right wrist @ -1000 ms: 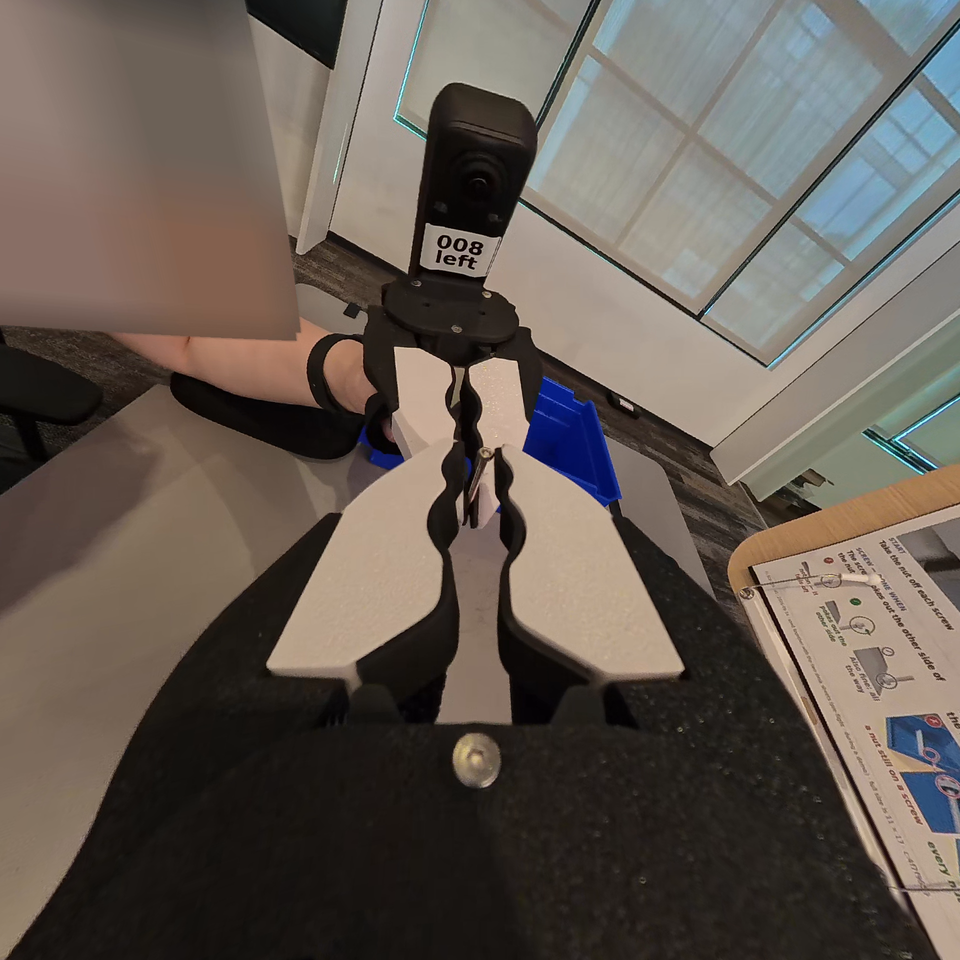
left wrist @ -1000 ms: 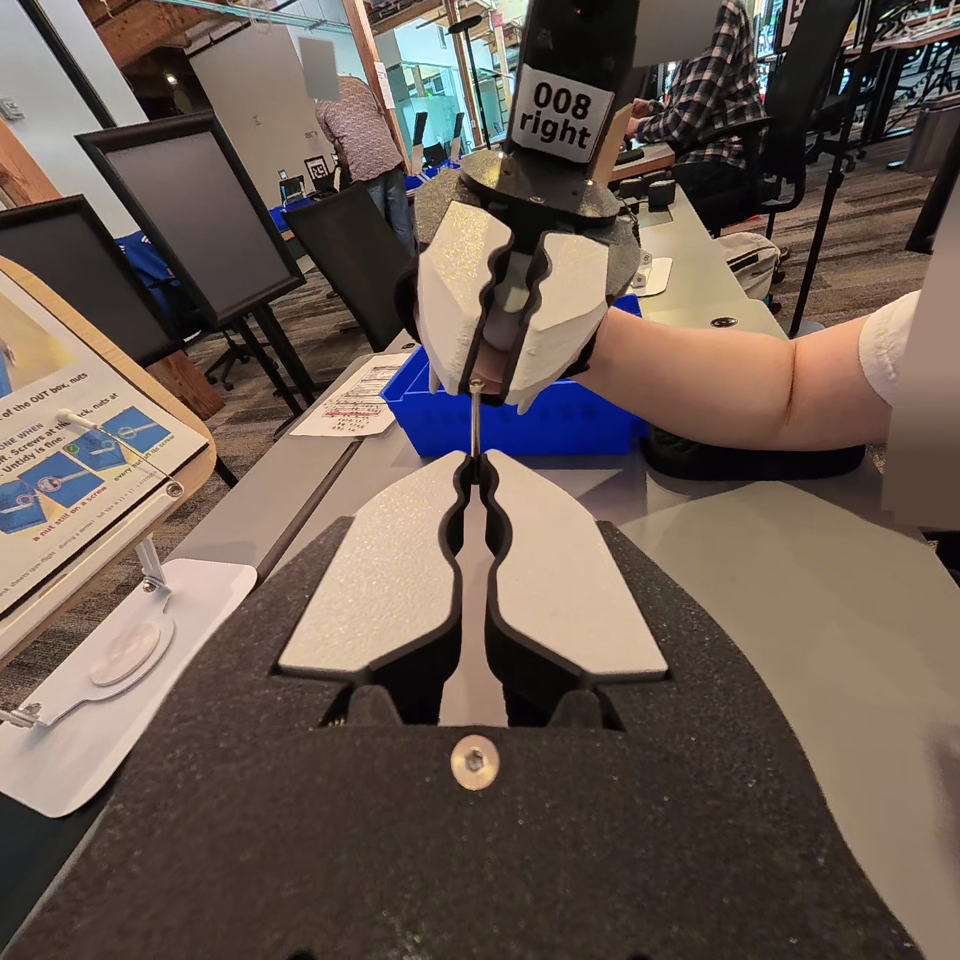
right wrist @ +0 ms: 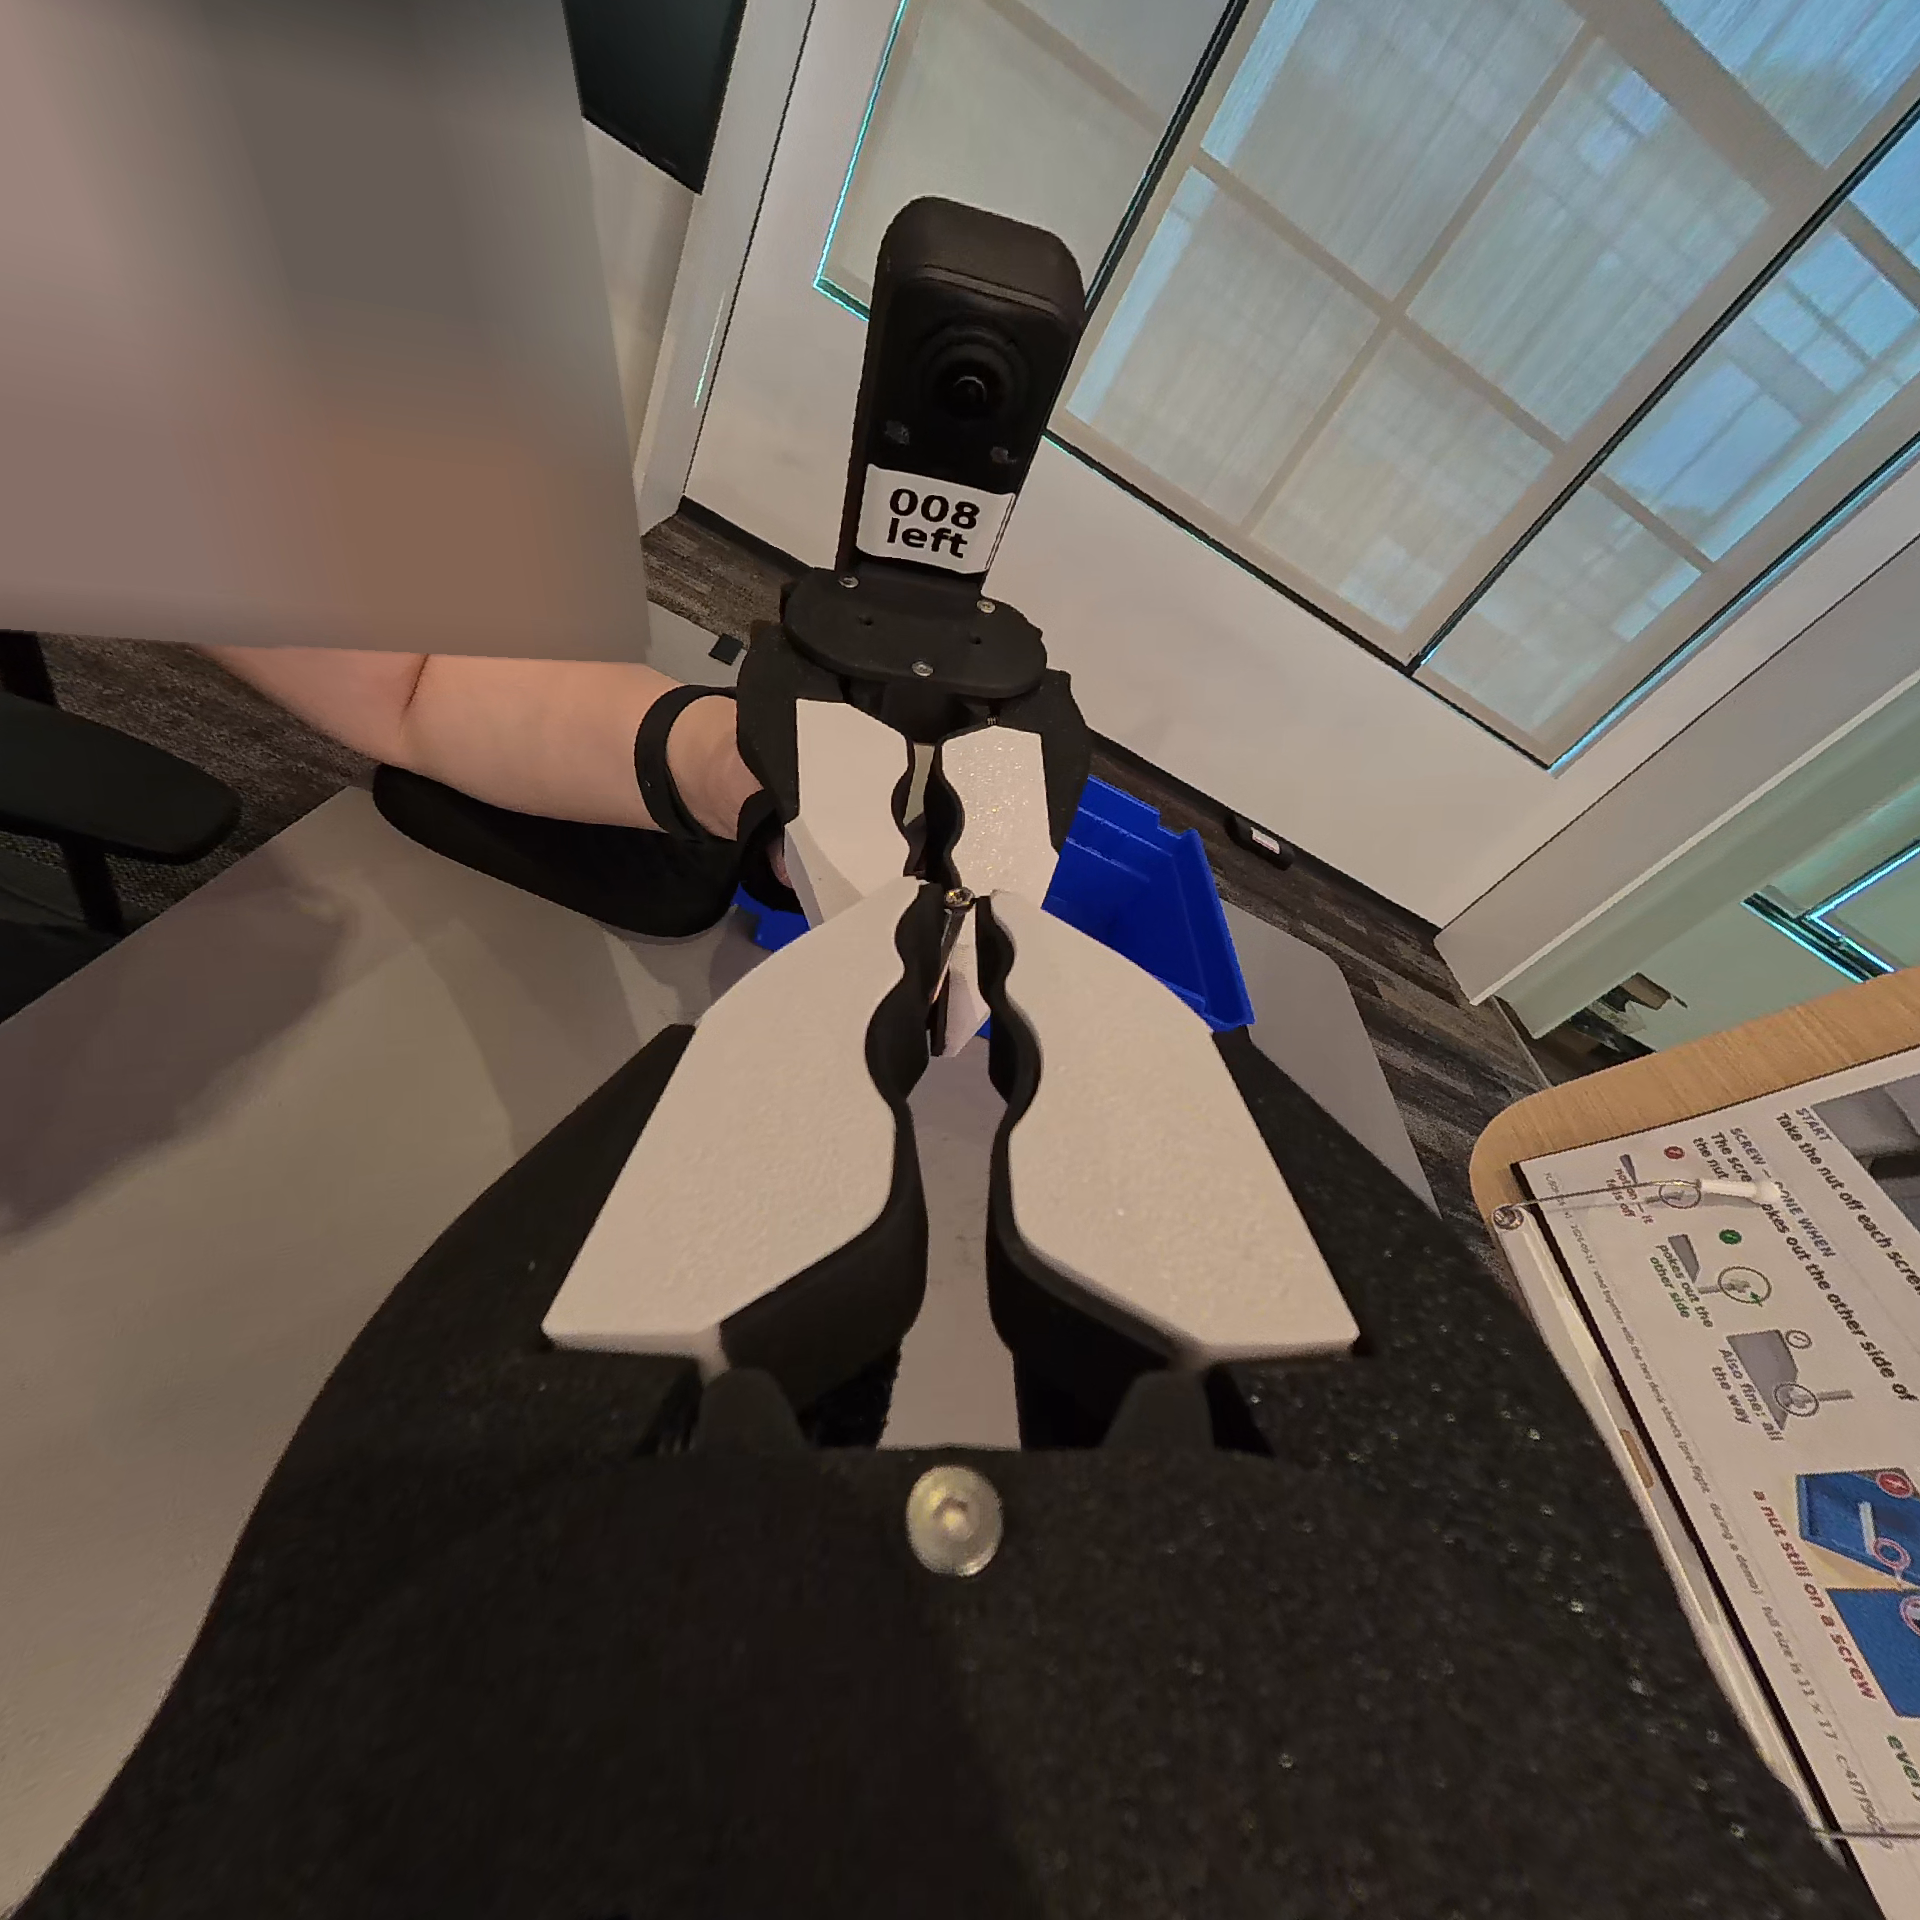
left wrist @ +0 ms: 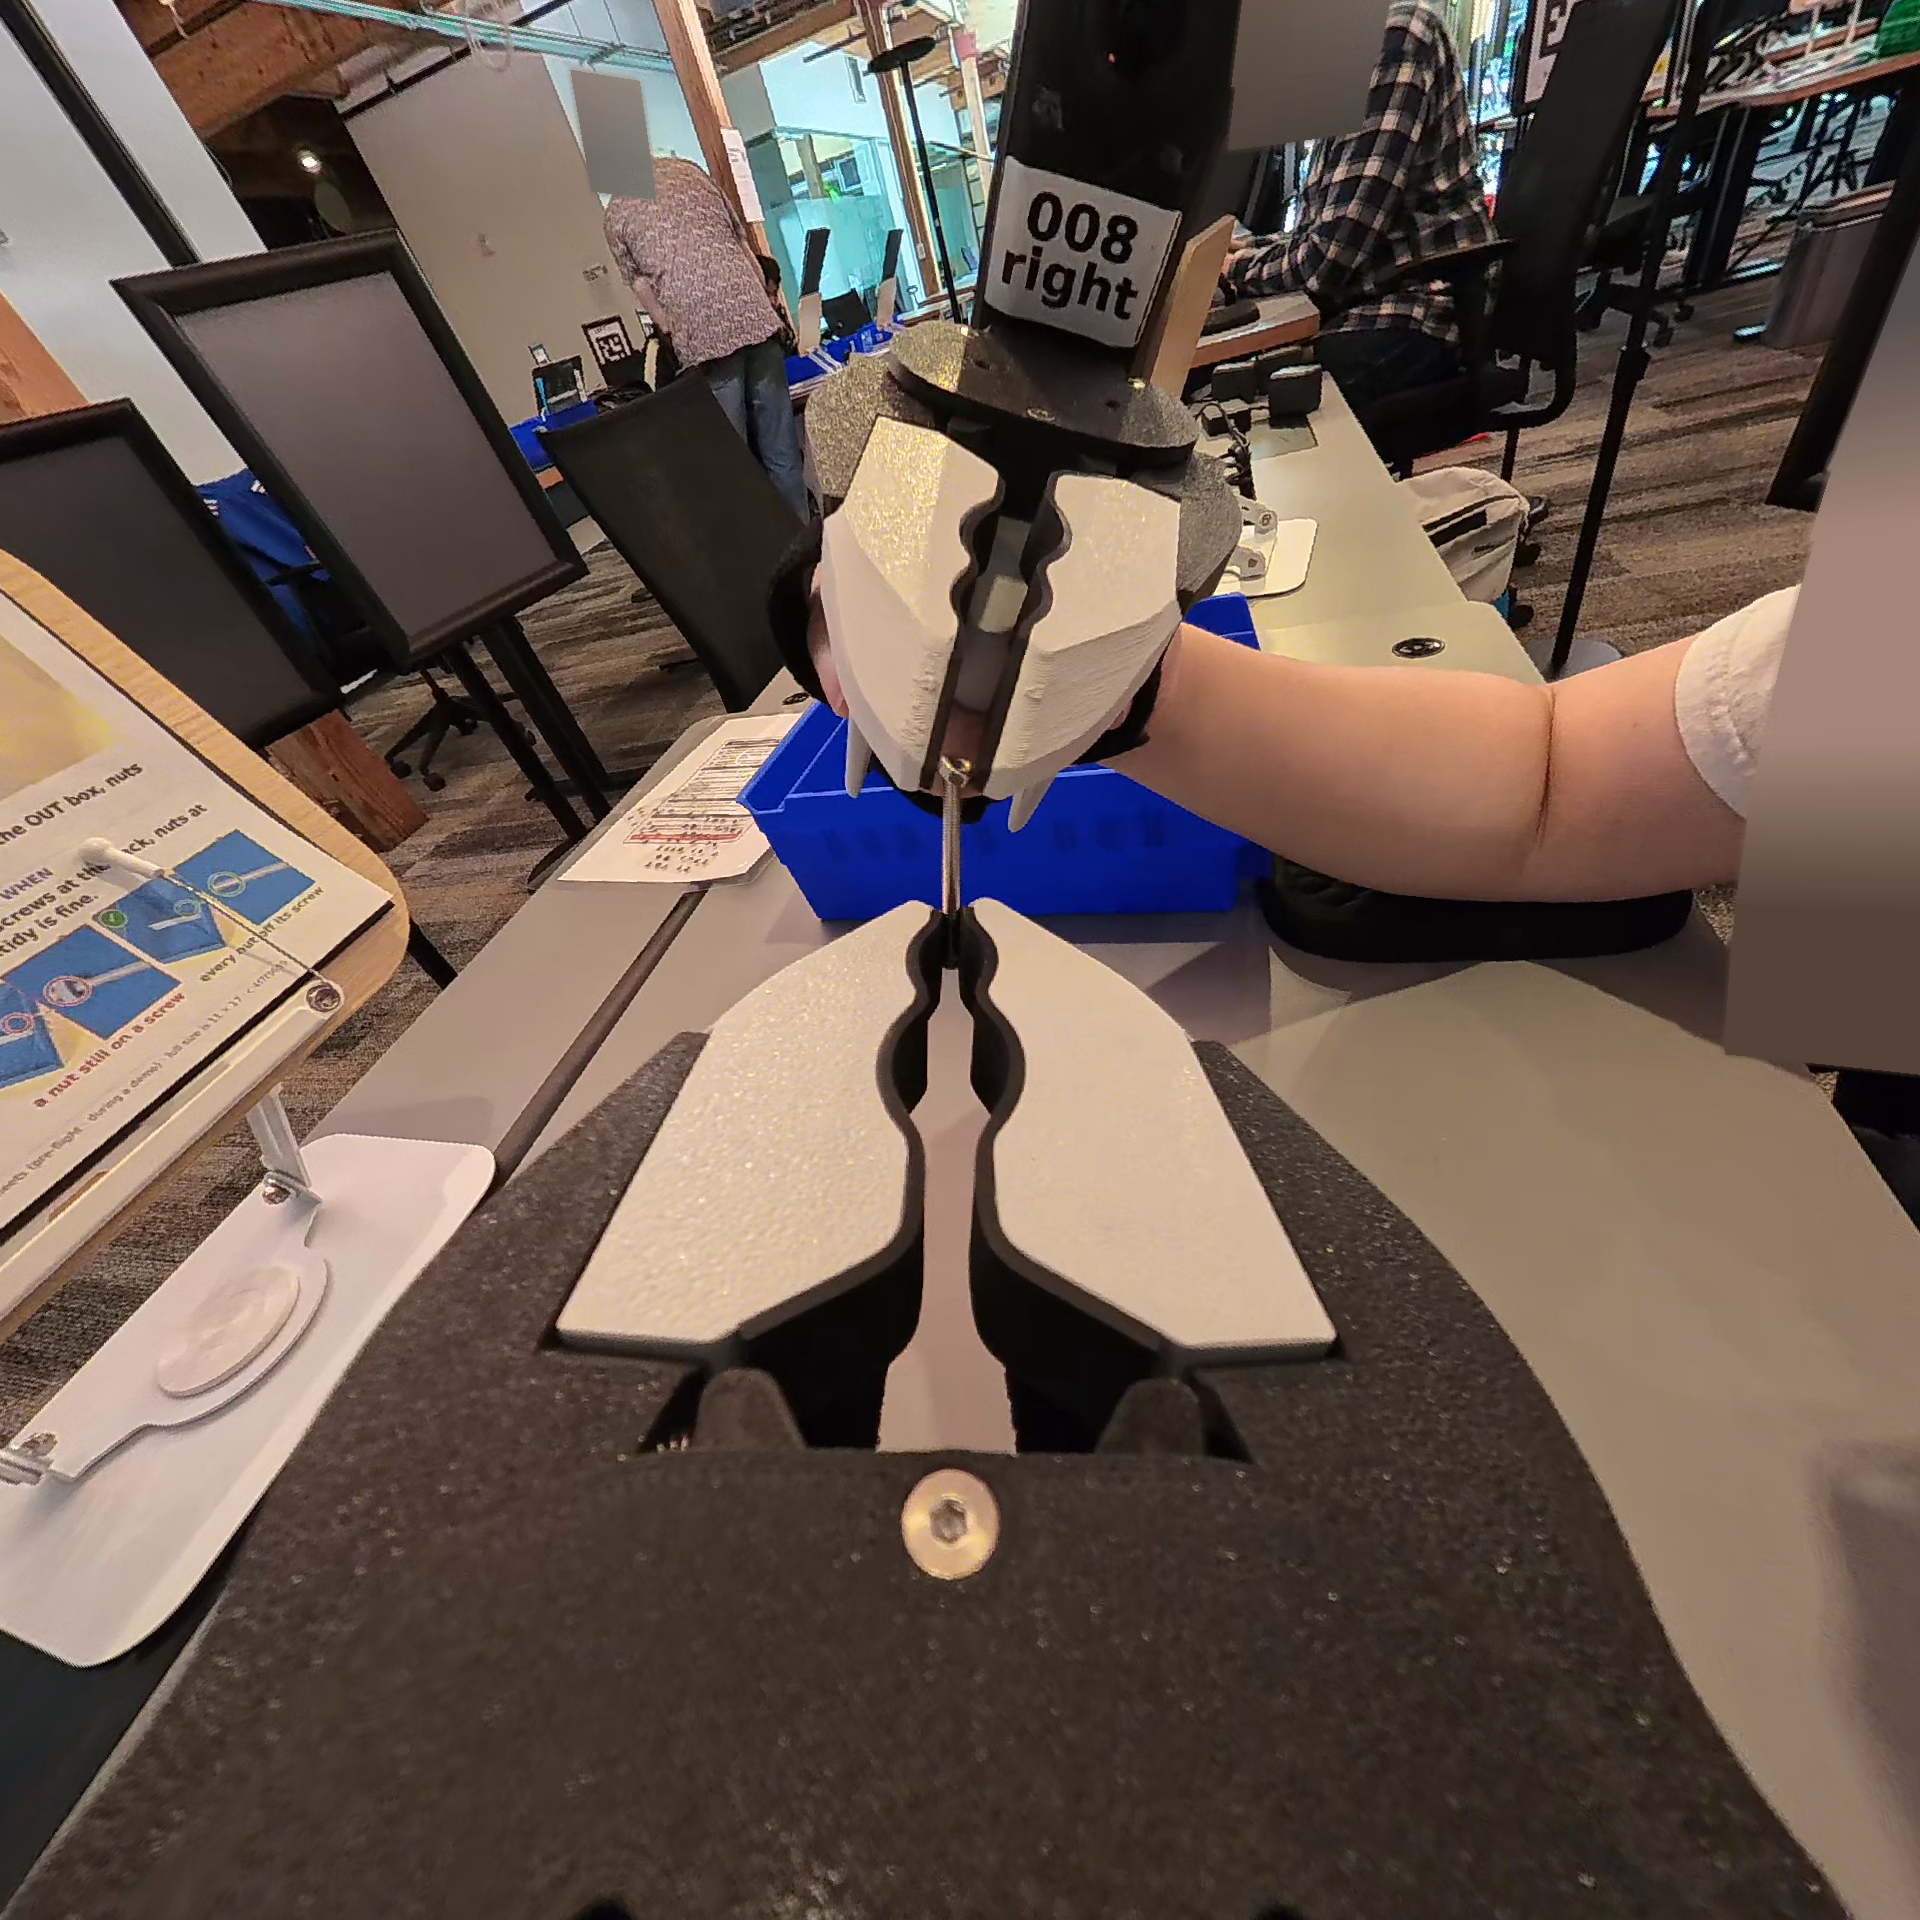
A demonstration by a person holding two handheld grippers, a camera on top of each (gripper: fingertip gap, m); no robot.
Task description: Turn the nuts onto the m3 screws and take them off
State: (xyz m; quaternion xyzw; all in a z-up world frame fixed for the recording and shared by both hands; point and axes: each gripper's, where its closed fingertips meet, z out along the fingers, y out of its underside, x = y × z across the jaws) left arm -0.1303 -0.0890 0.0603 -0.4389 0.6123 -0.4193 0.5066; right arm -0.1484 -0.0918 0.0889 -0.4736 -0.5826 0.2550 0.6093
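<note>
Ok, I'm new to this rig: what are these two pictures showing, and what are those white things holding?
There is no robot arm here. A person holds a pair of hand-held tongs in each hand, and each pair carries a camera that looks along its two white fingers. So each picture shows its own tongs up close and the other pair facing them.

The left tongs are shut on the lower end of a thin metal screw. The right tongs pinch its upper end, where a small metal piece sits; whether that is the head or a nut I cannot tell.

Behind stands a blue bin on the grey table.
</note>
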